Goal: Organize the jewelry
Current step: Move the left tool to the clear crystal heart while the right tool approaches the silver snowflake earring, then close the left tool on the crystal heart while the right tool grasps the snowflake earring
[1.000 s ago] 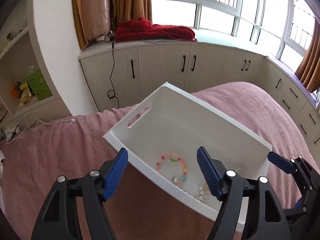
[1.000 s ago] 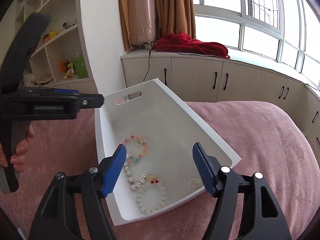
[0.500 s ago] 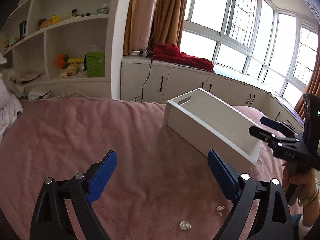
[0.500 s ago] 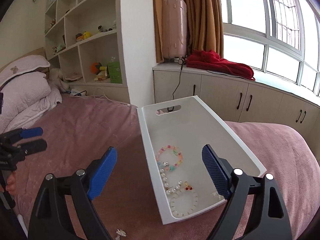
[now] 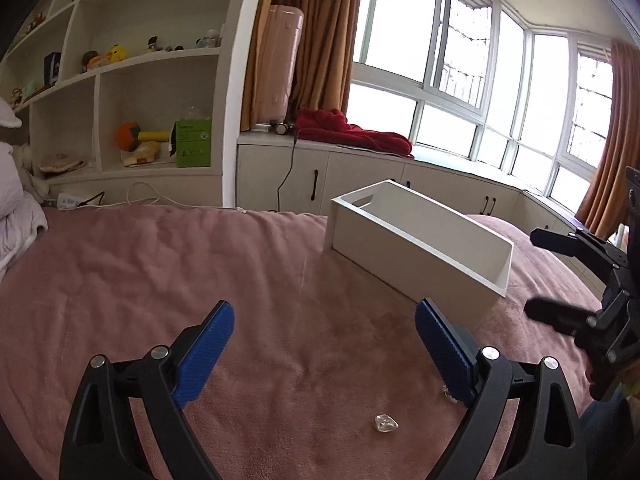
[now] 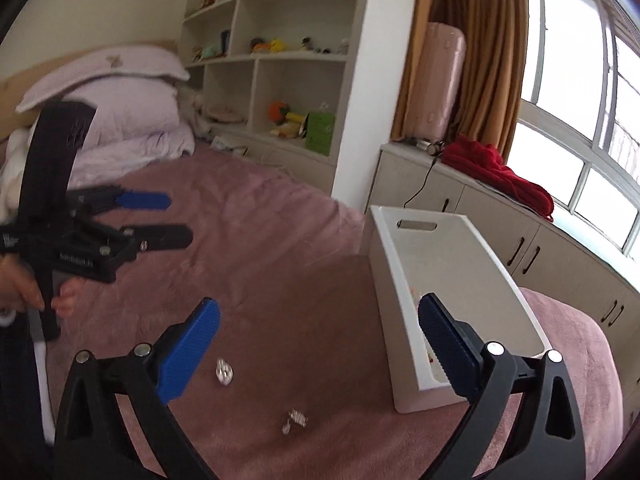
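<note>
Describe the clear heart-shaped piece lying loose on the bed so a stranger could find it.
On the pink bedspread, look short of the white bin. The clear heart-shaped charm lies there loose; unlike the spiky silver earring nearby, it is smooth, rounded and glassy.

The inside of the white bin (image 5: pixel 420 240) is hidden by its near wall in the left wrist view. A small silver piece (image 5: pixel 449 393) is partly covered by the left gripper (image 5: pixel 325 354). The right gripper (image 5: pixel 576 280) is cut off at the frame edge.
</note>
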The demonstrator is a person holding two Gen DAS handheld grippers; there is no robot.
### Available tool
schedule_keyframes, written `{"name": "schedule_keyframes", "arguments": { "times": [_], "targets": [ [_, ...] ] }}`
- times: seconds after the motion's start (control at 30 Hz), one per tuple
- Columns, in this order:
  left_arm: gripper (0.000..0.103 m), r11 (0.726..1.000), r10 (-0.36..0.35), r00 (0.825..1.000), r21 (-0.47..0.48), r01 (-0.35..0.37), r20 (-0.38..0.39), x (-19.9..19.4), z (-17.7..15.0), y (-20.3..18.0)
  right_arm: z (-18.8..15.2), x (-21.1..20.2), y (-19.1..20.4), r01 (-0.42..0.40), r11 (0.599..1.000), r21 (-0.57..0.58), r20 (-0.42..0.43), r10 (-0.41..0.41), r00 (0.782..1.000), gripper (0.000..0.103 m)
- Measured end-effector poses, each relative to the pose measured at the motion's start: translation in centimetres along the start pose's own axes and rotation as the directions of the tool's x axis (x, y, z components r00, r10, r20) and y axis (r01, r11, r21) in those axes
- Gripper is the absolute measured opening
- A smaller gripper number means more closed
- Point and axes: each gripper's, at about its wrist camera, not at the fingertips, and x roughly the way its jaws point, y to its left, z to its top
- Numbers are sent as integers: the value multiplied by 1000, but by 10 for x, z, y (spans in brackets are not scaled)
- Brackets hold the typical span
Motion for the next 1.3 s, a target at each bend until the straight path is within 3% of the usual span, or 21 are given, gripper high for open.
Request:
{"name": "schedule_keyframes", "arguments": {
  "times": [0.07, 0.13, 0.2, 0.27, 0.43, 0.6, 0.73, 0.8, 0.9, 1.1, 1.2, 1.3],
  "targets": [
    [93, 999, -29, 999, 33, 30, -34, 7, -5, -8, -7, 12, 9, -22, 997, -75, -69, 16, 997, 98],
    [93, 996, -53, 997, 69, 57, -61, 14, -11, -15, -13, 25, 10, -96, 992, -78, -139, 84, 987, 98],
    [93, 991, -91, 992, 93, 99, -86, 18, -17, -20, -20, 40, 9, -210, 977, -35, -211, 198, 957, 98],
    [93, 985, -124, 986, 105, 136, -115, 24, -22, -24, -26, 51, 14, -248, 968, -40, -258, 229, 939, 95],
    [93, 976, -143, 974, 141, 168, -175, 40, -34, -28, -36, 73, 12, -264, 962, -62, -326, 231, 917, 78],
    [93, 963, -157, 961, 180, 199, -226, 56, -48, -33, -47, 87, 0, -288, 958, 6, -352, 272, 896, 77],
    [93, 949, -140, 948, 233, 210, -285, 71, -64, -44, -60, 110, 9, -324, 946, -14, -442, 285, 851, 65],
    [92, 939, -130, 939, 264, 220, -319, 79, -72, -49, -65, 119, 13, -331, 943, -20, -480, 281, 831, 64],
    [86, 930, -116, 925, 288, 230, -362, 88, -83, -53, -76, 128, 14, -333, 943, -14, -520, 278, 808, 64],
    [74, 916, -83, 887, 316, 248, -454, 105, -107, -56, -80, 133, 9, -323, 946, 22, -554, 281, 784, 64],
    [72, 920, -96, 886, 300, 253, -454, 105, -106, -52, -83, 133, 9, -315, 949, 25, -565, 274, 778, 65],
    [57, 933, -107, 885, 262, 246, -452, 107, -104, -45, -84, 136, 10, -306, 951, 37, -580, 270, 769, 65]
  ]
}}
